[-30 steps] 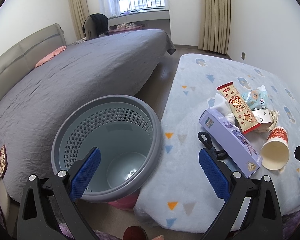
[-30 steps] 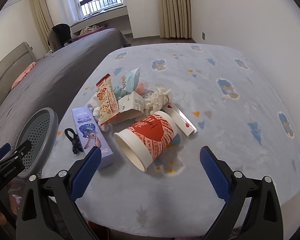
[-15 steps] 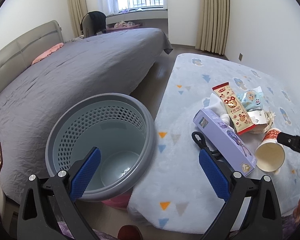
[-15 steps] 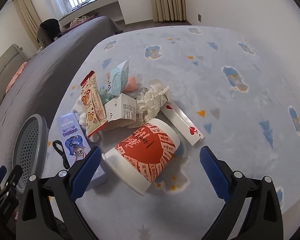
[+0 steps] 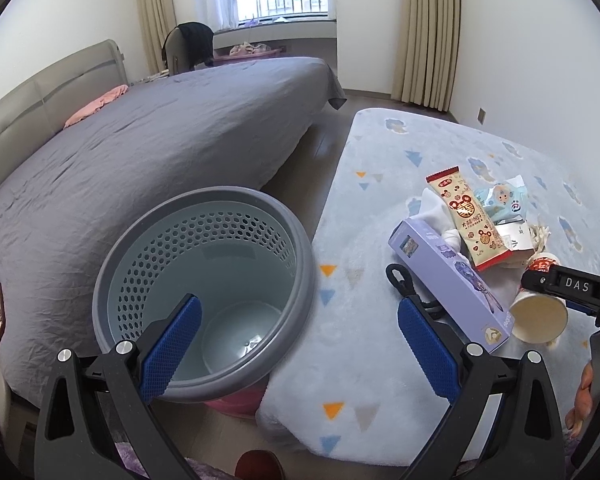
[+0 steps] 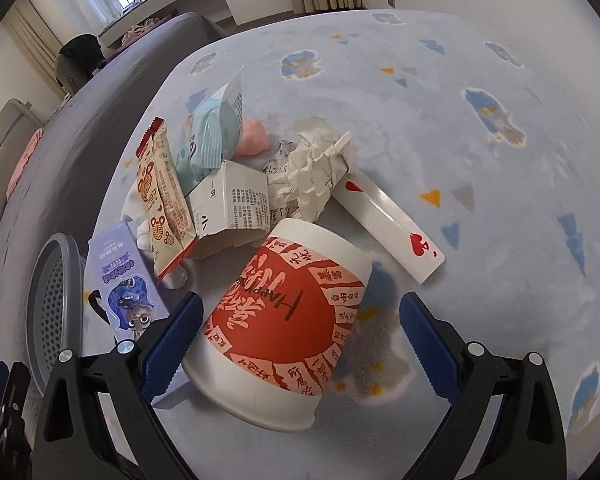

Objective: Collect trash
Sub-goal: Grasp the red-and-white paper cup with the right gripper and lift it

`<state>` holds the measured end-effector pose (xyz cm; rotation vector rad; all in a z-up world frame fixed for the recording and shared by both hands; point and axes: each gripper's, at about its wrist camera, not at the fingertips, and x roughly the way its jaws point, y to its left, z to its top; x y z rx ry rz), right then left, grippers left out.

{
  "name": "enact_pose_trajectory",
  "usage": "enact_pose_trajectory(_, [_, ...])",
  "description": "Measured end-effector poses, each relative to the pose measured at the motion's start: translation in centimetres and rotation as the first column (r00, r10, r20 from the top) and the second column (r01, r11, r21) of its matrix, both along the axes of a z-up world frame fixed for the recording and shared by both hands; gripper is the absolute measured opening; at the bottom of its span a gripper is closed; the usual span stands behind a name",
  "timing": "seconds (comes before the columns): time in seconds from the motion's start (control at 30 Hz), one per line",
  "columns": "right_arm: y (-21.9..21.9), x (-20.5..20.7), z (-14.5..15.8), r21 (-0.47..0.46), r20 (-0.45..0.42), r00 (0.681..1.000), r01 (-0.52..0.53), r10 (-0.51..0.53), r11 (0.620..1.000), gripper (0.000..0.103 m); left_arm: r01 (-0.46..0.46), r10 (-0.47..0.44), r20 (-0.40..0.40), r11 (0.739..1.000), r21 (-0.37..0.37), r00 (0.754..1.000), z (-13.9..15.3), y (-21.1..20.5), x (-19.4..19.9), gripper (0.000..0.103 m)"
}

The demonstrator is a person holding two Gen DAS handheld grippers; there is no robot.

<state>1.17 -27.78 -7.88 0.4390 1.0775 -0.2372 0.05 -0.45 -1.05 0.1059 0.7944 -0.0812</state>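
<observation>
A red and white paper cup (image 6: 284, 320) lies on its side on the light blue blanket (image 6: 480, 168), its mouth toward me. My right gripper (image 6: 300, 344) is open with the cup between its fingers, not clamped. The cup also shows in the left wrist view (image 5: 540, 312). Behind it lie a snack wrapper (image 6: 164, 200), a small carton (image 6: 232, 204), crumpled paper (image 6: 316, 168), a purple box (image 6: 128, 288) and a long white card box (image 6: 388, 224). My left gripper (image 5: 296, 344) is open and empty above the grey perforated bin (image 5: 204, 280).
A grey bed (image 5: 148, 140) lies left of the bin. A black cord (image 5: 404, 280) lies by the purple box (image 5: 452, 280). A teal wipes packet (image 6: 212, 136) and a pink lump (image 6: 252, 140) sit at the back of the pile. A wall runs along the right.
My right gripper has moved forward and down until its open fingers straddle the paper cup. The left gripper has shifted slightly; the bin stays beneath it.
</observation>
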Motion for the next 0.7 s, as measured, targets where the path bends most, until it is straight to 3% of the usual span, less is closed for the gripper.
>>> enact_pose_trajectory(0.13, [0.4,-0.1,0.1,-0.007,0.014,1.000,-0.025,0.025,1.000,0.093,0.001,-0.001,0.000,1.000,0.006,1.000,-0.1,-0.2,0.0,0.097])
enact_pose_trajectory(0.2, [0.8,-0.3,0.2,-0.007,0.021,0.999,-0.045,0.045,0.999,0.085,0.002,-0.002,0.000,1.000,0.008,1.000,-0.1,-0.2,0.0,0.097])
enact_pose_trajectory(0.23, [1.0,-0.4,0.2,0.006,0.023,0.998,-0.062,0.062,0.998,0.073,0.004,-0.004,0.000,1.000,0.011,1.000,-0.2,-0.3,0.0,0.097])
enact_pose_trajectory(0.47, [1.2,-1.4,0.8,0.007,0.051,0.995,-0.090,0.090,0.996,0.069,0.023,-0.023,0.007,0.999,0.023,1.000,-0.3,-1.0,-0.4,0.097])
enact_pose_trajectory(0.7, [0.5,-2.9,1.6,0.036,0.091,0.991,-0.106,0.102,0.994,0.067,0.061,-0.061,-0.035,0.998,0.011,0.998,-1.1,-3.2,-1.3,0.097])
